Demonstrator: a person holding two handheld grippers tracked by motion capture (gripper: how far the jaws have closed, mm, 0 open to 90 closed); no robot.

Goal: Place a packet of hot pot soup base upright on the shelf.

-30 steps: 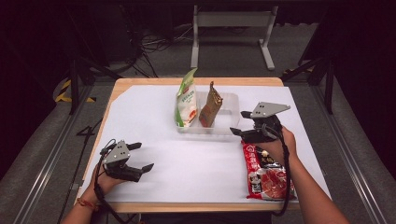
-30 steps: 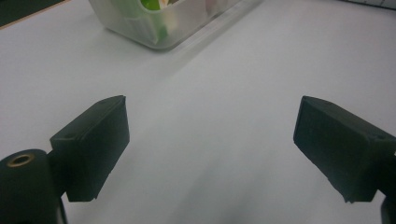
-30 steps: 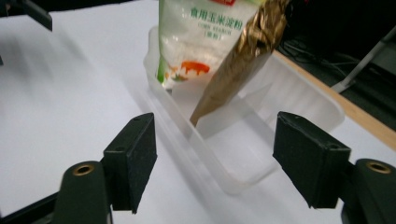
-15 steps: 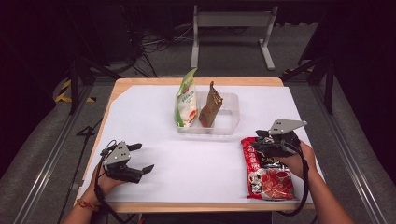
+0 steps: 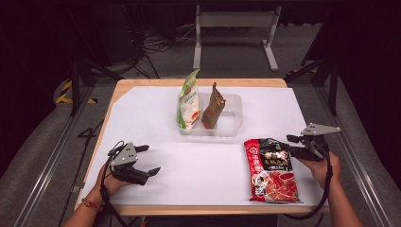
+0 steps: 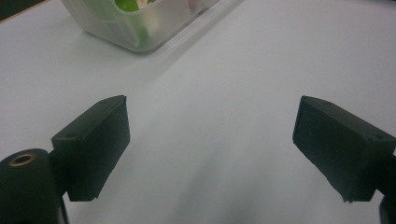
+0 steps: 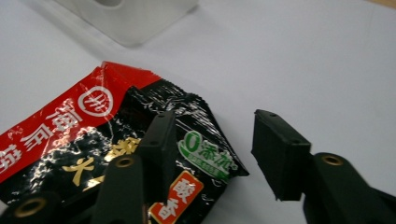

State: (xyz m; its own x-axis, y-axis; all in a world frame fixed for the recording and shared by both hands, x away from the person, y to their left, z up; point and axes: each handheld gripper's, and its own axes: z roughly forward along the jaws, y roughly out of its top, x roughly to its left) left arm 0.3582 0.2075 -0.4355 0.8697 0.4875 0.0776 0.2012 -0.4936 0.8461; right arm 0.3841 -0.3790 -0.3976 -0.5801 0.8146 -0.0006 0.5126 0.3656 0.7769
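Note:
A red and black snack packet [image 5: 271,171] lies flat on the white table cover at the near right. My right gripper [image 5: 291,145] sits low at its upper right corner. In the right gripper view the packet [image 7: 93,140] has that corner between the jaws of my right gripper [image 7: 212,147]. One jaw is over the foil and the other stands apart on the white cover. These jaws have just been opening, and the pads do not press on the packet. My left gripper [image 5: 150,159] rests open at the near left with nothing between its jaws [image 6: 217,144].
A clear plastic tub [image 5: 232,122] stands at the table's middle back. In it a green and white packet [image 5: 189,101] and a brown packet [image 5: 213,106] stand upright. The tub's corner [image 6: 135,32] shows beyond the left jaws. White cover [image 5: 198,165] stretches between the grippers.
My right gripper has moved from beside the tub to the right, toward the near edge and lower, ending at the packet's upper right corner. The left gripper has stayed put.

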